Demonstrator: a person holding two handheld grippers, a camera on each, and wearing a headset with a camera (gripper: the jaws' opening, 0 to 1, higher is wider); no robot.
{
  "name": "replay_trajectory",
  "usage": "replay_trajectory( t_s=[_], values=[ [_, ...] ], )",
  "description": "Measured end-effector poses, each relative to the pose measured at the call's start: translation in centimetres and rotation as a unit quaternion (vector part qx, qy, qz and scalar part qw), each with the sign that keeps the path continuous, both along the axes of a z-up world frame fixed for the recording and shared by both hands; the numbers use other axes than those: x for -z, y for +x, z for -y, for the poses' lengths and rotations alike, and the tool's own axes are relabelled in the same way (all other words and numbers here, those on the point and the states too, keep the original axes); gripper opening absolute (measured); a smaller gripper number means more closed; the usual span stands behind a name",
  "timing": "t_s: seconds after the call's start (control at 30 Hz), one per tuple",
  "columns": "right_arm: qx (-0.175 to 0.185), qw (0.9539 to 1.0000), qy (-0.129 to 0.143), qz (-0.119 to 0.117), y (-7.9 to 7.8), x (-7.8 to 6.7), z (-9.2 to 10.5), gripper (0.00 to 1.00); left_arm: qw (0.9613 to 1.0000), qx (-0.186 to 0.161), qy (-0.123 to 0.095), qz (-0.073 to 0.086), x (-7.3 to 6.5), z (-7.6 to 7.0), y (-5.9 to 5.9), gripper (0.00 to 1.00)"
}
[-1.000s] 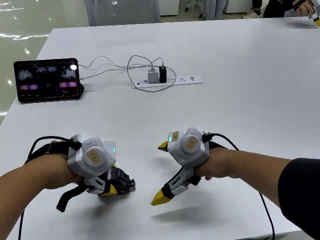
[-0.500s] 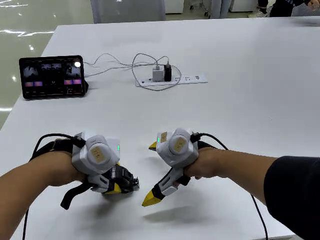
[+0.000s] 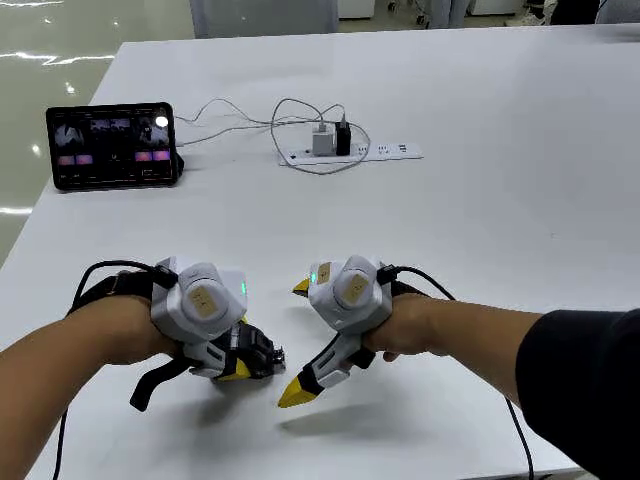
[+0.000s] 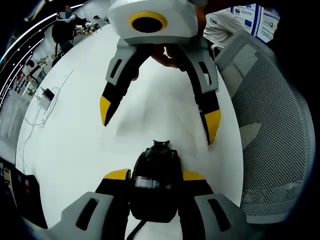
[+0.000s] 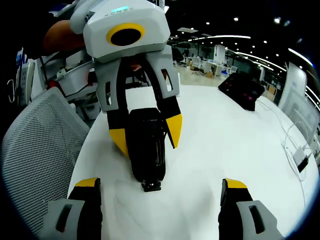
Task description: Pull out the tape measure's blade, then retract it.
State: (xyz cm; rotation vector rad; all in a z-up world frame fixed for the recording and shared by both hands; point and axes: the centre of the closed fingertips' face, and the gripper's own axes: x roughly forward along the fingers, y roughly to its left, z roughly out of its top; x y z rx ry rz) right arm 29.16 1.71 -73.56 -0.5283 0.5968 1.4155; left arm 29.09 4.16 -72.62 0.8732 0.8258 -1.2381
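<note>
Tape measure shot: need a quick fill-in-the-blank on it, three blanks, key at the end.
1. The left tongs, tipped in ____, clamp the tape measure.
2. The right tongs stand ____, gripping nothing.
3. In the head view, the tablet lies ____ of the power strip.
Missing: yellow; open; left

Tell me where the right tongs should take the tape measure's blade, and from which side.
Take the hook tab at the case's front mouth, likely head-on. The left tongs clamp the tape measure by its sides, so the tab juts free toward the open right tongs. Close across the tab, then draw straight back.
</note>
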Motion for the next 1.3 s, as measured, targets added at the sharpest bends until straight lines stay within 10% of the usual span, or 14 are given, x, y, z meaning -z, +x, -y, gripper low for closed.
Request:
replay_trajectory(
  t_s=[0.5, 1.07, 1.3],
  values=[
    [-0.036, 0.9992, -0.017, 0.001, -0.9, 1.0, 0.0, 0.48, 1.0, -0.003, -0.009, 0.003, 0.0, 0.1, 0.0, 0.32],
    [-0.056, 0.9979, -0.033, -0.003, -1.6, 1.7, -0.5, 0.17, 0.9999, -0.007, -0.011, 0.003, 0.0, 0.1, 0.0, 0.32],
    [-0.079, 0.9959, -0.034, 0.029, -1.1, 1.6, -0.9, 0.11, 0.9999, -0.008, -0.012, 0.001, 0.0, 0.0, 0.0, 0.32]
  ],
)
